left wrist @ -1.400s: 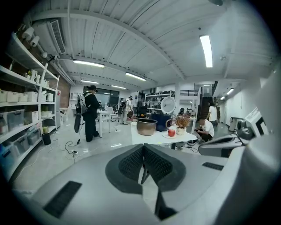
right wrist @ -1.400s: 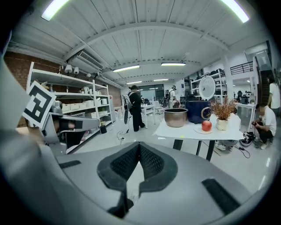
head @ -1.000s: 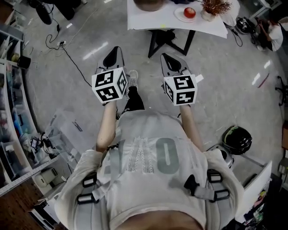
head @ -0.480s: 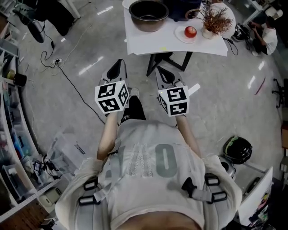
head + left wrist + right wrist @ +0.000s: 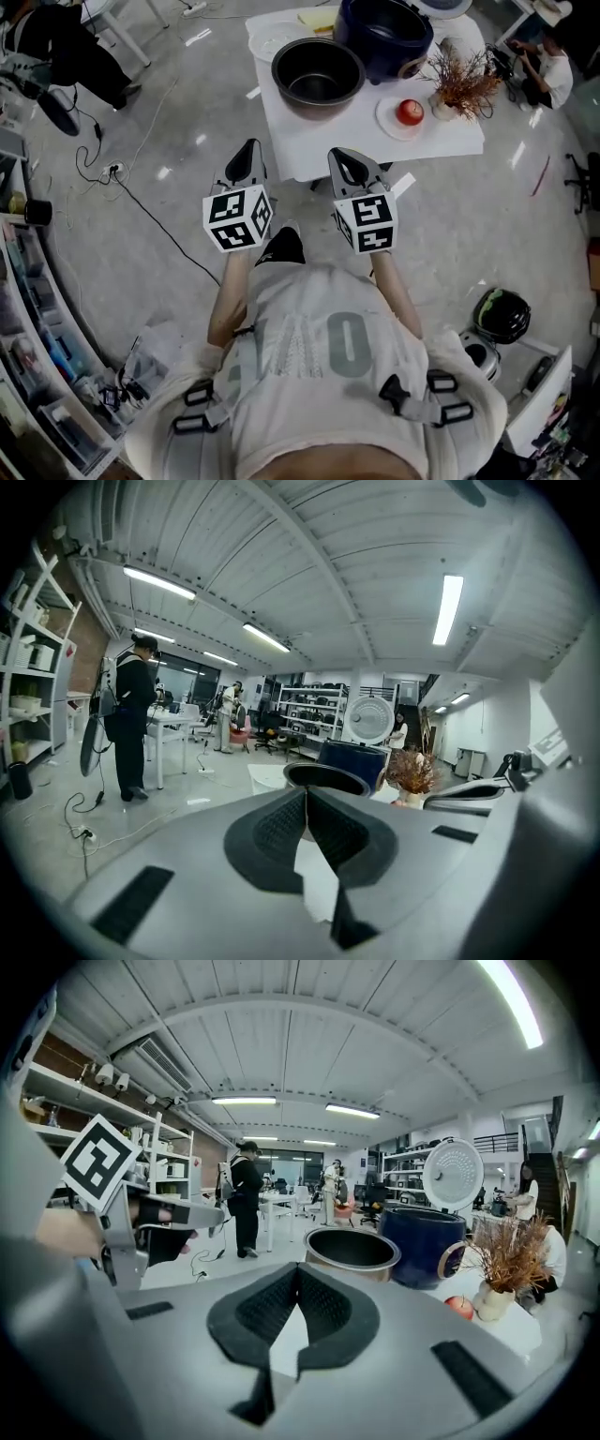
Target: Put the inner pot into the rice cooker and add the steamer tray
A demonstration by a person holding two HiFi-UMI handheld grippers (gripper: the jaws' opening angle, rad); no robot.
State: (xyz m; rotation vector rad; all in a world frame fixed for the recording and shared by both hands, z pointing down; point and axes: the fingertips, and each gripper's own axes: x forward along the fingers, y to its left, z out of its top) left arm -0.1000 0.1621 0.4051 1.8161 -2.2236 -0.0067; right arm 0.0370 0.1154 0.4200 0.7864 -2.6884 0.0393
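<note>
Rice cooker lid, cut off at the head view's top edge

tool closed, inner pot ahead

Head view: overhead, steeply down, table at 12 o'clock. Both gripper views: low, near-level, facing it; all share inner pot.

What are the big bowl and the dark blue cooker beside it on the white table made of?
The inner pot looks like metal: a thin, bright rim that shines and a dark, dull inside, perhaps a nonstick coating. The rice cooker has a smooth dark blue shell with a slight sheen; plastic or painted metal, the look leaves it open.
</note>
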